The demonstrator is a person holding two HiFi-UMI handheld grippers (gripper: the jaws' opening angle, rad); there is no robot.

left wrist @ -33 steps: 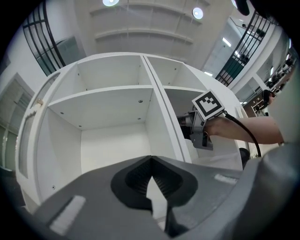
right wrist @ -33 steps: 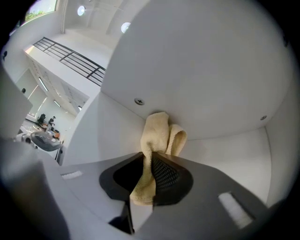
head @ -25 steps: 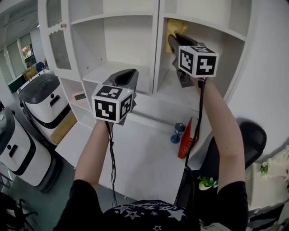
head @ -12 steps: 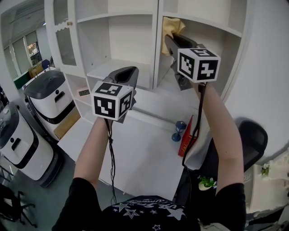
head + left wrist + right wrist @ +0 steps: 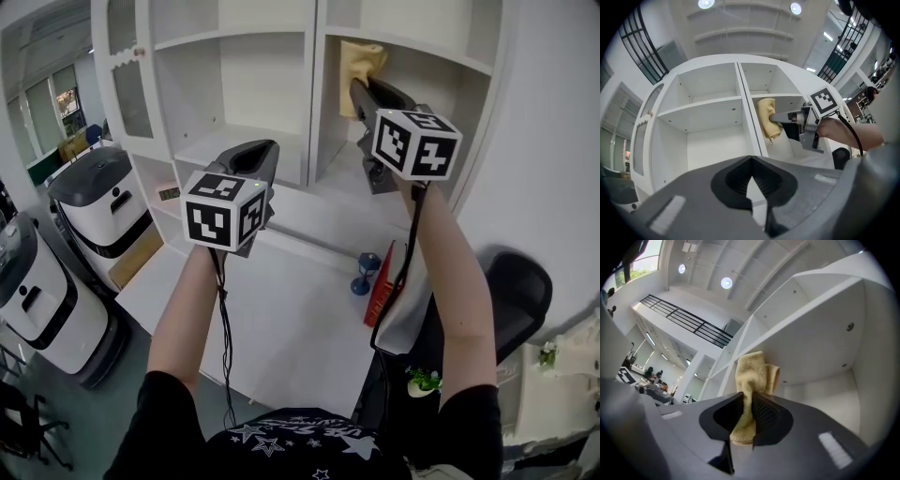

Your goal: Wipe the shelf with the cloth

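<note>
While the right gripper [image 5: 361, 89] reaches into the upper right compartment of the white shelf unit [image 5: 314, 131], its dark, ribbed fingers [image 5: 761, 411] are clamped on a yellow cloth [image 5: 752, 373]. Soft and nubbly like terry, the cloth is bunched into a thick fold that stands up past the fingertips, with a short tail hanging below them. It sits high in that compartment, just beside the unit's vertical divider and under the board above; whether it presses on a panel cannot be told. The unit's boards are smooth, matte and square-edged, forming plain boxy compartments.

Lower, in front of the unit's left half, the left gripper [image 5: 251, 159] is held in the air, its grey moulded fingers closed on each other. Each gripper carries a cube with black-and-white square markers.

Below the unit a flat white worktop [image 5: 272, 319] extends toward the person; near the unit's right foot a thin red slab [image 5: 382, 281] leans upright beside a small blue hourglass-shaped thing [image 5: 366, 273]
</note>
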